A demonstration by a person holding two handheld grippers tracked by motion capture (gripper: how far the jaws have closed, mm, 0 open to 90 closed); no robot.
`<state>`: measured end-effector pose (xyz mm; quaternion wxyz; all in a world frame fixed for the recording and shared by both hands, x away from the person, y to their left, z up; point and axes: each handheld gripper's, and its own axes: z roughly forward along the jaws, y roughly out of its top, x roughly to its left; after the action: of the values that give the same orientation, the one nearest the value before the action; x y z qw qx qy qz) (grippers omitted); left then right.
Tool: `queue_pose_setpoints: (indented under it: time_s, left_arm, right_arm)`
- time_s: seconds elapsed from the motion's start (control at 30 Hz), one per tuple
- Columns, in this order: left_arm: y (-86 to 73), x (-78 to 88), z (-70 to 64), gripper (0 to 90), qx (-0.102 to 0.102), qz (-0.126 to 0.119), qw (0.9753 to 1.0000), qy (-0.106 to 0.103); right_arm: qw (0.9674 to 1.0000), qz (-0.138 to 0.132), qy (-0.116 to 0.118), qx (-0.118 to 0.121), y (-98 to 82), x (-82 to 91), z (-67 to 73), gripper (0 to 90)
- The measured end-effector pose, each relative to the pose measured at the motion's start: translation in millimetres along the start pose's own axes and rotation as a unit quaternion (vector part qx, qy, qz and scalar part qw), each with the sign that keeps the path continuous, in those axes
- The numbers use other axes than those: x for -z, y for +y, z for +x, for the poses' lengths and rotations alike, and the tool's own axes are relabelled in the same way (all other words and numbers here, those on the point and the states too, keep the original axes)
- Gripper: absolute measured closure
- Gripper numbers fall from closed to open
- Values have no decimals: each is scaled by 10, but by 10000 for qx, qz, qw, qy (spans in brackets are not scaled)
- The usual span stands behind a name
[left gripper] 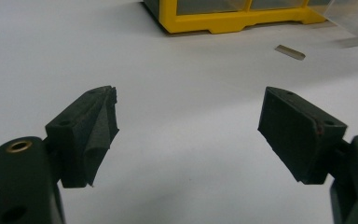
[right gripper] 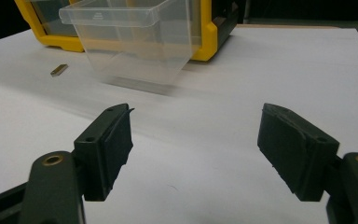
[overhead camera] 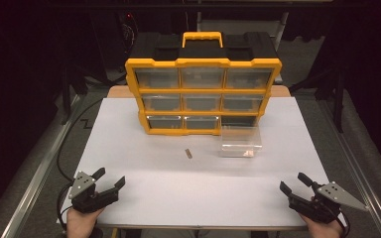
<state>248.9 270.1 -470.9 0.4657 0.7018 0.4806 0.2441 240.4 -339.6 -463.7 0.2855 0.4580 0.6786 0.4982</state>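
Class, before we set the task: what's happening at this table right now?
Nothing is being handled. A person holds the left gripper and right gripper open near the front edge of the white table. One clear drawer sits out in front of the yellow organiser, with a small metal piece lying beside it.

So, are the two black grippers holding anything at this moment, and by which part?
Nothing is held. The left gripper and right gripper are both open above the white table, with only empty space between the jaws.

Glossy yellow plastic organizer [overhead camera: 203,94], clear plastic drawer [right gripper: 130,37], matt white table [overhead camera: 198,183], dull metal-looking strip [overhead camera: 189,153]
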Motion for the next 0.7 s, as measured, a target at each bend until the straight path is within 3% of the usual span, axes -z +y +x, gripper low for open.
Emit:
queue_pose_setpoints:
  time_s: [0.7]
  left_arm:
    - [2, -20, -11, 204, -55, 3, 10000, 10]
  right_arm:
    - [9997, -126, 32, -182, 3, 14, -17, 261]
